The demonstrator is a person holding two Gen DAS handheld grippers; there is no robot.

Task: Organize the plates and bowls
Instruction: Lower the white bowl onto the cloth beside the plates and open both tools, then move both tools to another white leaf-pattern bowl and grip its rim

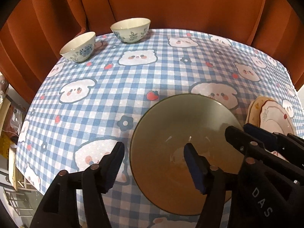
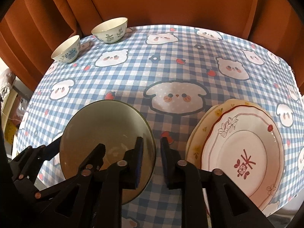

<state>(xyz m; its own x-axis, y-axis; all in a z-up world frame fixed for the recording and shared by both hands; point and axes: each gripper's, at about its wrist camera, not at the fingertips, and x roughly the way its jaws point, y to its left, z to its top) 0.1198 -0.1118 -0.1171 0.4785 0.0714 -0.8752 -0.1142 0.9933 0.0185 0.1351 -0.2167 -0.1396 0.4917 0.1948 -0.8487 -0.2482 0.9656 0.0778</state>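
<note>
A large bowl (image 1: 176, 125) (image 2: 106, 125) with a dull green-brown inside stands on the checked tablecloth near the front edge. My left gripper (image 1: 153, 159) (image 2: 73, 149) is open and straddles its left rim, one finger outside and one inside, with neither pad pressing. My right gripper (image 2: 152, 148) (image 1: 237, 131) straddles the right rim with a narrow gap; its pads stand clear of the rim, so it is open. Two stacked plates (image 2: 241, 148) (image 1: 273, 117) lie to the right, a floral one on top. Two small patterned bowls (image 1: 77, 47) (image 1: 131, 30) (image 2: 66, 49) (image 2: 110, 30) stand at the far left corner.
The blue-and-white checked tablecloth (image 2: 171, 70) with cartoon animals covers the table (image 1: 152, 72). An orange curtain (image 1: 171, 5) hangs right behind the far edge. The table drops off at the left, where clutter (image 1: 7, 133) shows below.
</note>
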